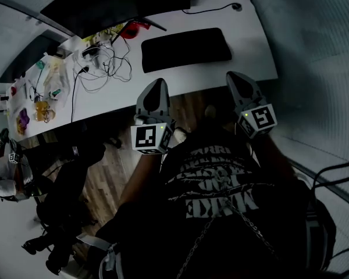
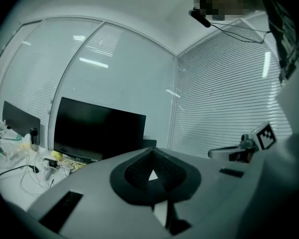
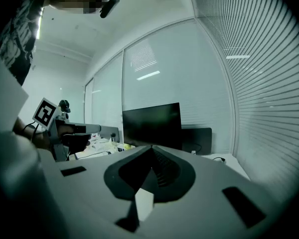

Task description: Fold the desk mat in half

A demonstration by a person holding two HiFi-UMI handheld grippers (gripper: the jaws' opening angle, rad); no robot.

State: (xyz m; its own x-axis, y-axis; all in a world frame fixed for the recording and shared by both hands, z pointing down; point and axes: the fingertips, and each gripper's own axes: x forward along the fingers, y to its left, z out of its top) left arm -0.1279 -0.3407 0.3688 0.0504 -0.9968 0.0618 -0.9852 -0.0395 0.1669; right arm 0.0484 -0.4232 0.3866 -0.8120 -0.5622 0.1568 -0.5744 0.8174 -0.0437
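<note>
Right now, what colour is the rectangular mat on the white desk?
Plain black desk mat, clearest in the head view.

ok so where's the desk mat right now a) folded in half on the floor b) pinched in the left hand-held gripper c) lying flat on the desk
C: the desk mat lies flat and unfolded on the desk, with the left hand-held gripper and right hand-held gripper short of it, shut and empty.
</note>
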